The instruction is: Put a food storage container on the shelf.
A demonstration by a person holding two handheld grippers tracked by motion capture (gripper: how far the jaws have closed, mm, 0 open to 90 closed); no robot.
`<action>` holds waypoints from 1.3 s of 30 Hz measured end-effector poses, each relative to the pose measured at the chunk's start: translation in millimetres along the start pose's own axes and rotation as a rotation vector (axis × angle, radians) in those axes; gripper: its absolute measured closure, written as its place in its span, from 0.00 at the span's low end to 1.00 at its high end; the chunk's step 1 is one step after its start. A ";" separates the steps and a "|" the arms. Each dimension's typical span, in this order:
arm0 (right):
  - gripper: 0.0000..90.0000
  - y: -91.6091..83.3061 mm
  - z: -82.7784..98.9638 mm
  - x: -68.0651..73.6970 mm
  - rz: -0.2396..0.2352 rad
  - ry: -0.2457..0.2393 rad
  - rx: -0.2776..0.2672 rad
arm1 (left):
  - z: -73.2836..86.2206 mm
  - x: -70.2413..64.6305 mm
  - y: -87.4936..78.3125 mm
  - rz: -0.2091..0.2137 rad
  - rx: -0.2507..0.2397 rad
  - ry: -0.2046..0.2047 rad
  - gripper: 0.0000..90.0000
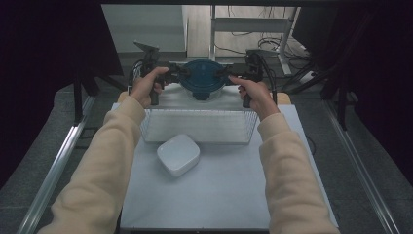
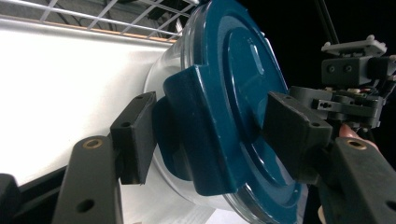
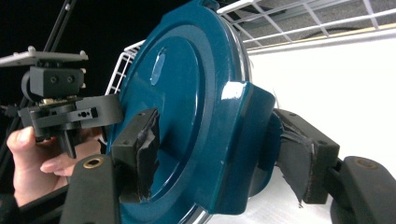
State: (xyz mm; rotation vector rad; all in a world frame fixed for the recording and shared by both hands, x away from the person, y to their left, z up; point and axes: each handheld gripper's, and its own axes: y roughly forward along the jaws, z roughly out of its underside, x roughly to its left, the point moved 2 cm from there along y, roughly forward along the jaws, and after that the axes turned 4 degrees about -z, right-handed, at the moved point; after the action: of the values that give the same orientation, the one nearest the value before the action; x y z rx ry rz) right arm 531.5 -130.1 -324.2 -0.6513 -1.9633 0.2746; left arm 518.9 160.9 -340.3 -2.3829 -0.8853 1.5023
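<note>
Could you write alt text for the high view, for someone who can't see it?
Two hand-held grippers, left gripper and right gripper, flank a round container with a blue lid above the far side of a wire basket. A white square dish sits nearer on the table.

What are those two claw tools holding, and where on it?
A round container with a blue lid. The left gripper and right gripper each straddle a lid side clip, on opposite sides; whether the pads press cannot be told.
</note>
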 end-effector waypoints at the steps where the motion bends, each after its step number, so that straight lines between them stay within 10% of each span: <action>1: 0.37 0.0 0.0 0.0 0.000 0.000 0.000 | -0.5 0.6 0.4 0.004 -0.003 0.002 0.41; 7: 0.36 0.1 2.4 0.4 0.006 0.009 -0.026 | 0.3 1.4 1.7 0.006 -0.021 0.012 0.39; 13: 0.18 -6.8 9.8 13.1 0.066 -0.062 -0.102 | 6.4 -12.1 -7.6 -0.151 -0.085 0.125 0.25; 19: 0.13 -28.1 33.7 42.9 0.117 -0.281 -0.134 | 26.5 -34.2 -32.7 -0.247 -0.120 0.301 0.23; 27: 0.14 -62.2 85.7 56.7 0.199 -0.543 -0.095 | 90.6 -65.1 -63.6 -0.255 -0.134 0.499 0.24; 39: 0.21 -105.9 172.3 36.9 0.212 -0.667 -0.099 | 184.8 -56.8 -82.9 -0.286 -0.127 0.639 0.26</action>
State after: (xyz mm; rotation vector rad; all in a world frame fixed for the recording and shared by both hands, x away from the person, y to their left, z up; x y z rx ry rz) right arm 332.7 -182.5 -328.4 -0.9165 -2.5541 0.5862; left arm 308.7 167.0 -346.3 -2.4446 -1.1003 0.5350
